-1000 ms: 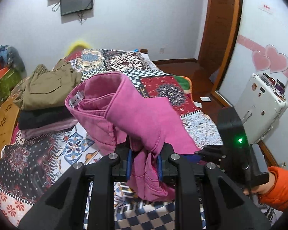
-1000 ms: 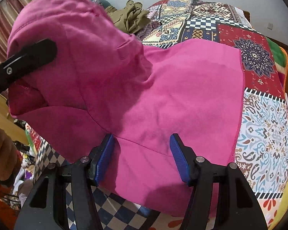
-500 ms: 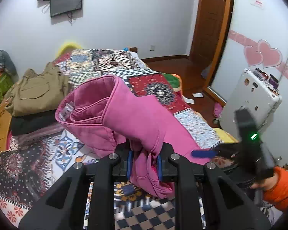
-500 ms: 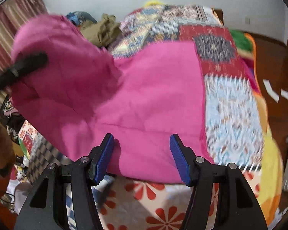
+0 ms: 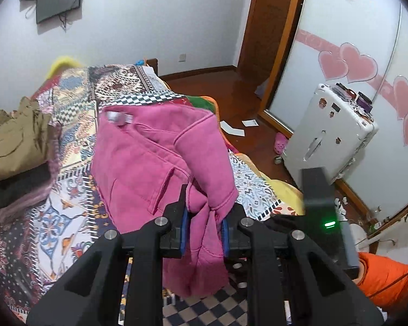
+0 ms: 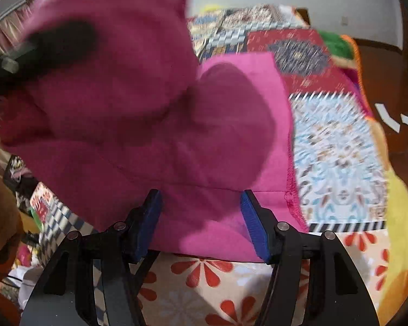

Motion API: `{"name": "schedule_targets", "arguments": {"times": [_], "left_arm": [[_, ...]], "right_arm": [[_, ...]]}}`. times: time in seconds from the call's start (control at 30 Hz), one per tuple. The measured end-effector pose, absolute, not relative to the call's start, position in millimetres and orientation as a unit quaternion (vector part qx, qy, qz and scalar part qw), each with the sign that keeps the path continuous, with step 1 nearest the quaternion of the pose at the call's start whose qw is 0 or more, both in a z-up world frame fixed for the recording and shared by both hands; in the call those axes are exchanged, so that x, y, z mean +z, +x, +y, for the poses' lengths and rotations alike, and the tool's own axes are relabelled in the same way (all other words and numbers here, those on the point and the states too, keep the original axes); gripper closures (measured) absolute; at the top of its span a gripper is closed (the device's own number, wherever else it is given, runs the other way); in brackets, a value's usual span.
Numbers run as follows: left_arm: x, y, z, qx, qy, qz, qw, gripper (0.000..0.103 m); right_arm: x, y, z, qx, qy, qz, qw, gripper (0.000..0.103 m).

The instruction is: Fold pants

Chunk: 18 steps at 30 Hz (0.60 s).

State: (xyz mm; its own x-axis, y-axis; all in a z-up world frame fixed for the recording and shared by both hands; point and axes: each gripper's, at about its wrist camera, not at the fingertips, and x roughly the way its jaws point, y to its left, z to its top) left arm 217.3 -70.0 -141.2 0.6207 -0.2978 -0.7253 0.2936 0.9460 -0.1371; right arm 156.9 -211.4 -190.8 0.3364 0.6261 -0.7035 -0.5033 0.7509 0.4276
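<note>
The pink pants [image 5: 138, 163] lie partly on the patchwork quilt [image 5: 68, 217]. One end of them is lifted and bunched between the blue pads of my left gripper [image 5: 204, 225], which is shut on the cloth. A white label shows at the far edge of the raised fold. In the right wrist view the pants [image 6: 231, 135] spread flat ahead. The lifted part looms at the upper left, draped over the blurred black frame of the left gripper [image 6: 54, 43]. My right gripper [image 6: 201, 217] stands open at the near edge of the cloth, and its pads do not press on it.
Folded olive, black and mauve clothes [image 5: 13, 146] are stacked at the left of the bed. A white suitcase [image 5: 331, 135] stands on the wooden floor to the right, with paper scraps [image 5: 231, 129] near the door. An orange sleeve [image 5: 380, 274] shows at the lower right.
My left gripper has carried the lifted end of the pants sideways over the flat part, and the fold has turned. The right gripper has shifted along the bed edge, still open.
</note>
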Motion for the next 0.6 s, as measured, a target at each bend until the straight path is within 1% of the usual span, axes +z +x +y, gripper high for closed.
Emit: {"name": "schedule_targets", "arguments": {"times": [0.1, 0.27, 0.47, 0.6], "left_arm": [[-146, 221, -72, -0.174, -0.013, 0.412, 0.894, 0.084], [-151, 226, -82, -0.183, -0.012, 0.421, 0.888, 0.084], [-165, 235, -97, -0.195, 0.003, 0.446, 0.873, 0.084], [-177, 238, -106, -0.206, 0.012, 0.461, 0.863, 0.084]], "right_arm": [[-181, 154, -234, 0.329, 0.068, 0.453, 0.825, 0.045], [-199, 154, -241, 0.316, 0.072, 0.479, 0.816, 0.045], [-192, 154, -264, 0.294, 0.112, 0.463, 0.829, 0.045], [-181, 154, -284, 0.265, 0.113, 0.449, 0.846, 0.045]]}}
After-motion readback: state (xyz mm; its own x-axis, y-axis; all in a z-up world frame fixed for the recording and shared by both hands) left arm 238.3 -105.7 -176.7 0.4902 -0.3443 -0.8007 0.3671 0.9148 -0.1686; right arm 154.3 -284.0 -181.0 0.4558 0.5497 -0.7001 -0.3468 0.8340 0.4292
